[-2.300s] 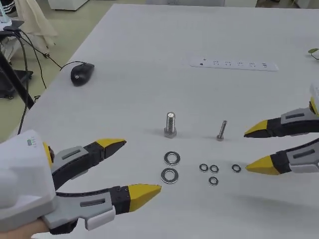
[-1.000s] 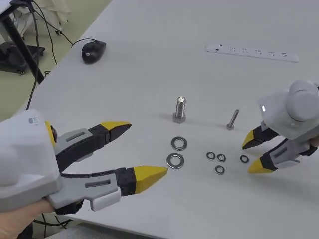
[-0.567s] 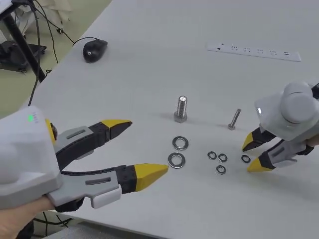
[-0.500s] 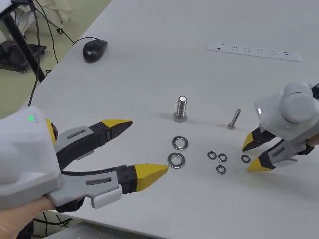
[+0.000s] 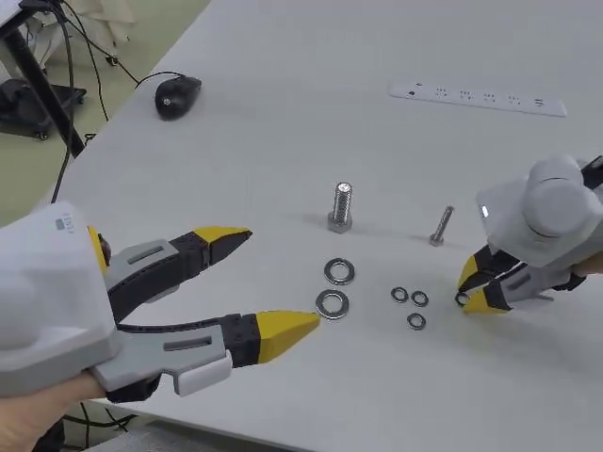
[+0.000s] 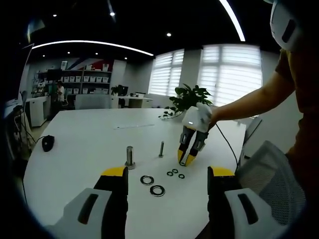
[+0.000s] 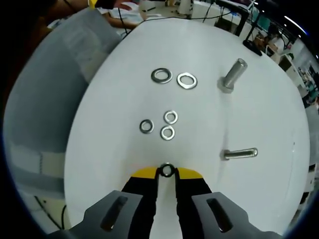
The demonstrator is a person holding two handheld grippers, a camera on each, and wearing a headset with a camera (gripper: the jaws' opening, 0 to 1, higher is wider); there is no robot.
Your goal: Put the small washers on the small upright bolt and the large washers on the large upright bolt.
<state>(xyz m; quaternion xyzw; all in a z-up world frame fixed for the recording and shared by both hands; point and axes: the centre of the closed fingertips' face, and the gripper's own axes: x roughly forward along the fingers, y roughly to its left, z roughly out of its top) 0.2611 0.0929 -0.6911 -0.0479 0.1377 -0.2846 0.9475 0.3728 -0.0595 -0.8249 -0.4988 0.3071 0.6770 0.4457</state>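
The large bolt [image 5: 341, 207] and the thin small bolt [image 5: 439, 226] stand upright mid-table. Two large washers [image 5: 339, 272] [image 5: 332, 304] lie flat in front of the large bolt. Three small washers [image 5: 415, 321] lie loose before the small bolt. My right gripper [image 5: 474, 288] points down at the table, shut on a fourth small washer [image 7: 167, 171] that still rests on the surface. My left gripper [image 5: 268, 282] hovers open at the lower left, short of the large washers, nothing between its jaws. The left gripper view has both bolts [image 6: 130, 157] [image 6: 161, 149] ahead.
A white power strip [image 5: 478, 99] lies at the far right of the grey table [image 5: 283, 141], a black mouse [image 5: 176, 94] at the far left. The near table edge runs just below my left gripper. Cables and a stand sit off the left edge.
The right gripper's jaws have come together on the rightmost small washer; half a second ago they stood open around it. The left gripper has stayed put.
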